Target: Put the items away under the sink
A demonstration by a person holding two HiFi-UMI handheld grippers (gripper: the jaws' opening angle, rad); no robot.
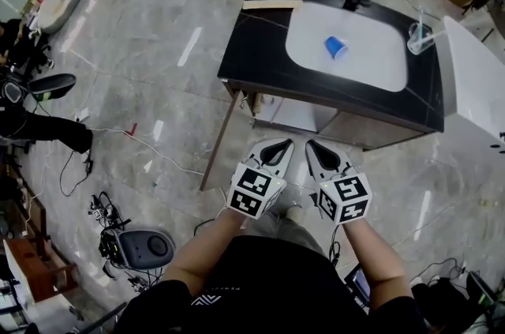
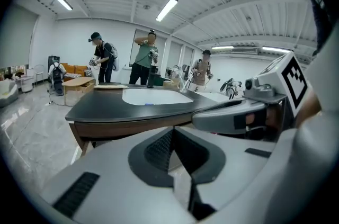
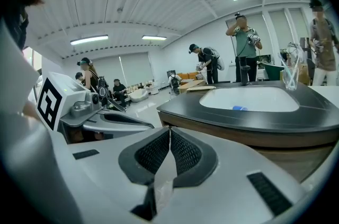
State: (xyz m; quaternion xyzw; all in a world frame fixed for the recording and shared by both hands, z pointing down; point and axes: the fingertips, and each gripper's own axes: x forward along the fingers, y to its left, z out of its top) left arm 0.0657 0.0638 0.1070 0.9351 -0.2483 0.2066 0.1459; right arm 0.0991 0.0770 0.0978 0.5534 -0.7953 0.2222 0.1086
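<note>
A black stone-look surface (image 1: 254, 48) with a white oval sink basin (image 1: 371, 64) is seen from above, standing on a grey marble floor. A small blue plastic cup (image 1: 336, 47) lies on its side in the basin. A clear tumbler holding thin sticks (image 1: 418, 39) stands at the basin's right edge, and a pale wooden strip (image 1: 272, 5) lies along the far left edge. The open space under the sink (image 1: 296, 115) is partly hidden, and only something pale can be made out there. So the cup and tumbler are seen above the sink, not beneath it.

The left gripper (image 1: 275, 151) and right gripper (image 1: 322, 155) are held side by side near the person's body, well short of the surface. Both pairs of jaws are clenched on nothing. Both are aimed towards the sink, probably a resting or approach posture.
</note>
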